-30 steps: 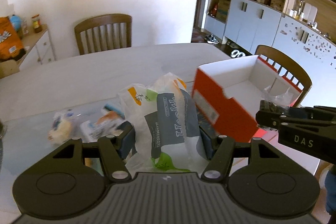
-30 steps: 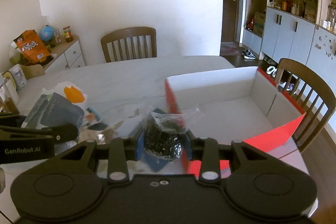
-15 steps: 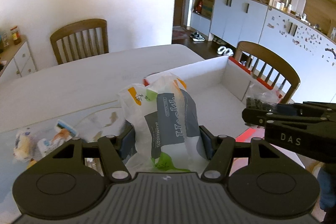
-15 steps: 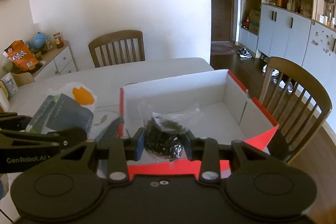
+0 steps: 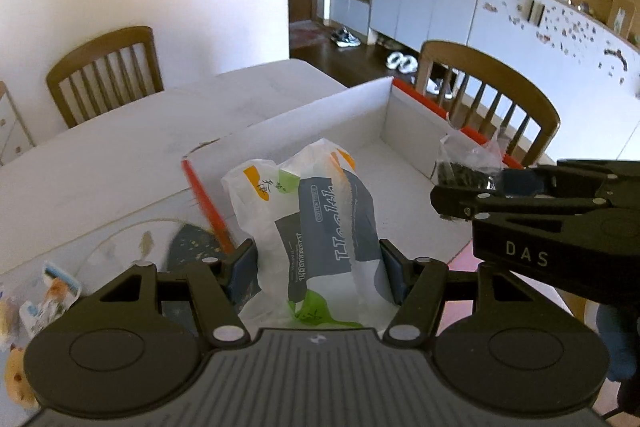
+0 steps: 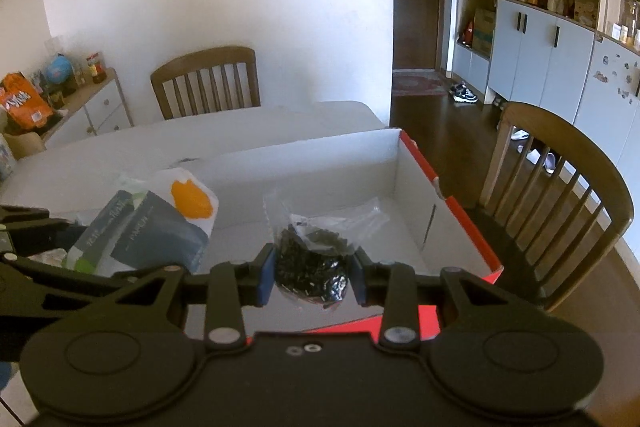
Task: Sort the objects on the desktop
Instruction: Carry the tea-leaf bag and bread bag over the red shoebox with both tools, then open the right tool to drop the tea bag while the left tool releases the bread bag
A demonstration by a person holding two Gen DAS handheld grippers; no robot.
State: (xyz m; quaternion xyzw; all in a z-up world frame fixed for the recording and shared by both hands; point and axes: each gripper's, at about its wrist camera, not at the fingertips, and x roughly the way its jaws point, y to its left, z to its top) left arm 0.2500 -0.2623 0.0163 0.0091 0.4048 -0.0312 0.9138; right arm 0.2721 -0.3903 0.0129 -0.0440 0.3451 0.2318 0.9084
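**Two packets held over the open box**

We see the left gripper (image 5: 318, 267) clamped on a crinkled white plastic packet (image 5: 316, 223) printed in grey, green and orange; its blue pads press the packet's two sides. The right gripper (image 6: 314, 277) is closed on a clear plastic bag (image 6: 316, 259) of small, shiny black pieces, its loose top bunched and wrinkled above the pads.

Both bundles hang over the cardboard box (image 6: 320, 163), a shallow, open rectangle with matt white inner walls and a bright red outside. The white packet is above the box's left end, just inside its red corner; the clear bag is above the middle of the box floor, nearer the front wall.

The box sits on a pale, smooth table (image 5: 120, 163). To the left of the box, a few small snack wrappers (image 5: 44, 303) lie on the table. Beyond the box stands a slatted wooden chair (image 6: 206, 81) against a plain white wall; to the right of the box is a second wooden chair (image 6: 560, 195), with grey-blue cabinets (image 6: 536, 47) and open shelves behind it over a dark wood floor.
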